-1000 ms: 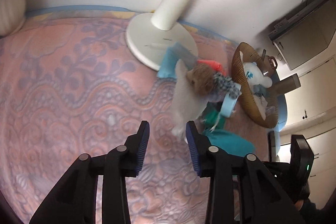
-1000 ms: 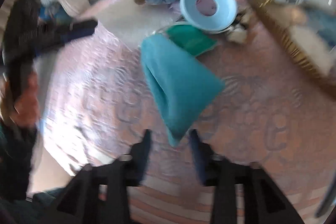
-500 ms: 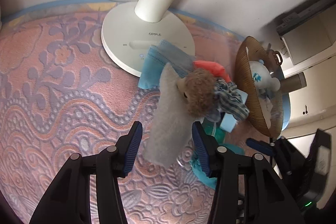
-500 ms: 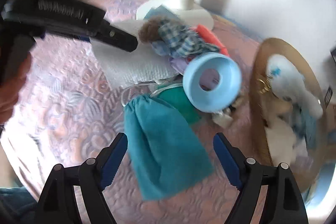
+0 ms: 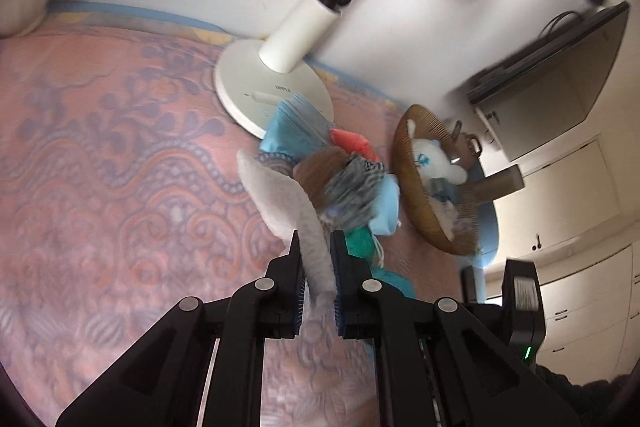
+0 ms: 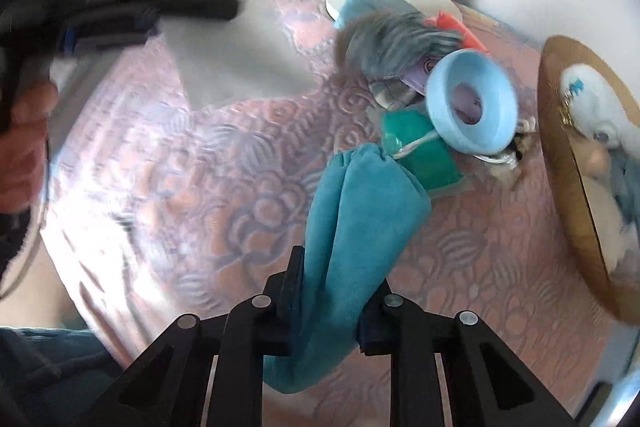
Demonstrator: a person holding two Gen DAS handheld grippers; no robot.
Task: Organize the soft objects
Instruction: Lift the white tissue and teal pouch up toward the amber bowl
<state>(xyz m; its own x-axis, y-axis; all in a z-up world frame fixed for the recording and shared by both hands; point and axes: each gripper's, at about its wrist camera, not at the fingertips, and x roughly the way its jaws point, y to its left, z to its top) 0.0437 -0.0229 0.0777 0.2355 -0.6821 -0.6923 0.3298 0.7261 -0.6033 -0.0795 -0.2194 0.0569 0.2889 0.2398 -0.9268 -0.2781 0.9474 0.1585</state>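
Left tool [image 5: 316, 269]: jaws just closed, clamped on grey cloth [image 5: 280, 195], lying left of the wicker basket [image 5: 412, 195]. Right tool [image 6: 330, 291]: jaws just closed, clamped on teal cloth [image 6: 356, 203], held left of the same basket.

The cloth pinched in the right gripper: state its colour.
Plain teal blue cloth, no pattern, clamped in the right gripper. It shows best in the right wrist view.
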